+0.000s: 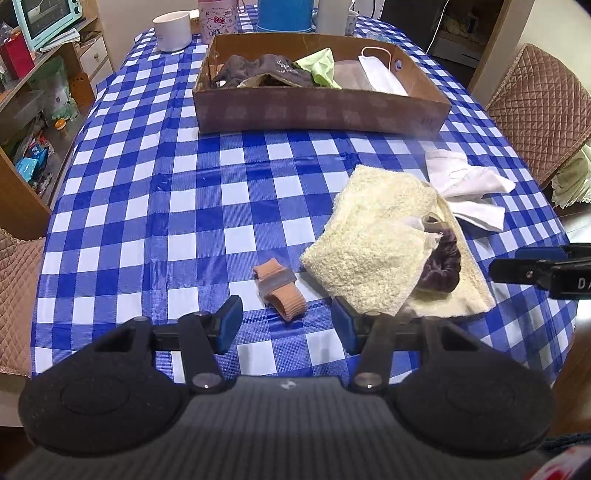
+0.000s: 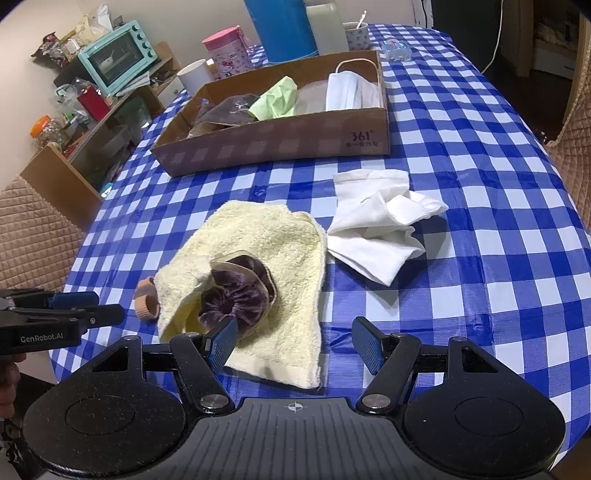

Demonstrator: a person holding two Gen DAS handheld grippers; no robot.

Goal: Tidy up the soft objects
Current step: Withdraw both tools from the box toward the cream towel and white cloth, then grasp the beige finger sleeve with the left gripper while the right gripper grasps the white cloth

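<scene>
A cream towel [image 1: 373, 236] [image 2: 266, 254] lies on the checked table with a dark purple scrunchie [image 1: 443, 264] [image 2: 236, 295] on it. A tan elastic band [image 1: 279, 291] [image 2: 147, 300] lies left of the towel. A white cloth [image 1: 465, 184] [image 2: 376, 225] lies to the towel's right. A cardboard box [image 1: 321, 112] [image 2: 280, 140] farther back holds a brown cloth, a green cloth and a white face mask. My left gripper [image 1: 286, 325] is open just before the tan band. My right gripper [image 2: 293, 343] is open over the towel's near edge, close to the scrunchie.
A white cup [image 1: 172, 30], a pink tin [image 2: 227, 55], a blue flask [image 2: 280, 27] and a mug [image 2: 356, 35] stand behind the box. Padded chairs [image 1: 535, 107] stand at the table sides. A shelf with a teal oven [image 2: 116, 57] is at the left.
</scene>
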